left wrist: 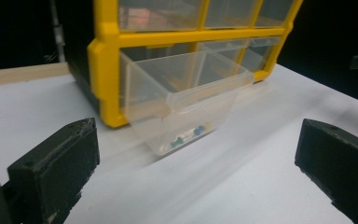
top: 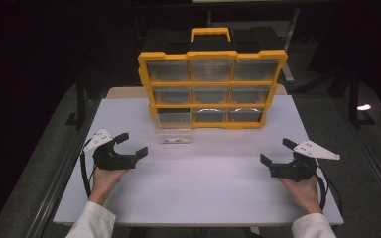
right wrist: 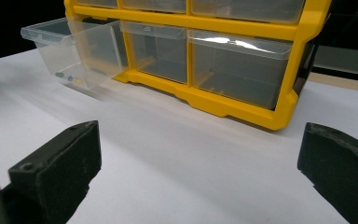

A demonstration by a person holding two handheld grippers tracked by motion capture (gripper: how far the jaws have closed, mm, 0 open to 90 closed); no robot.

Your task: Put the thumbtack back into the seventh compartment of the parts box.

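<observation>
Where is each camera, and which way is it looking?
High view: sits above the person's side and looks forward and down on the white table and the yellow drawer box; both hands show, holding the left gripper and right gripper.
Left gripper view: rides the left gripper, facing the pulled-out clear drawer; its black jaws show.
Right gripper view: rides the right gripper, facing the box's front from the other side; its jaws show.
Shared: both gripper views see the same open drawer.

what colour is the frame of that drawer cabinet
Yellow; the drawer cabinet's frame shows best in the high view.
</observation>
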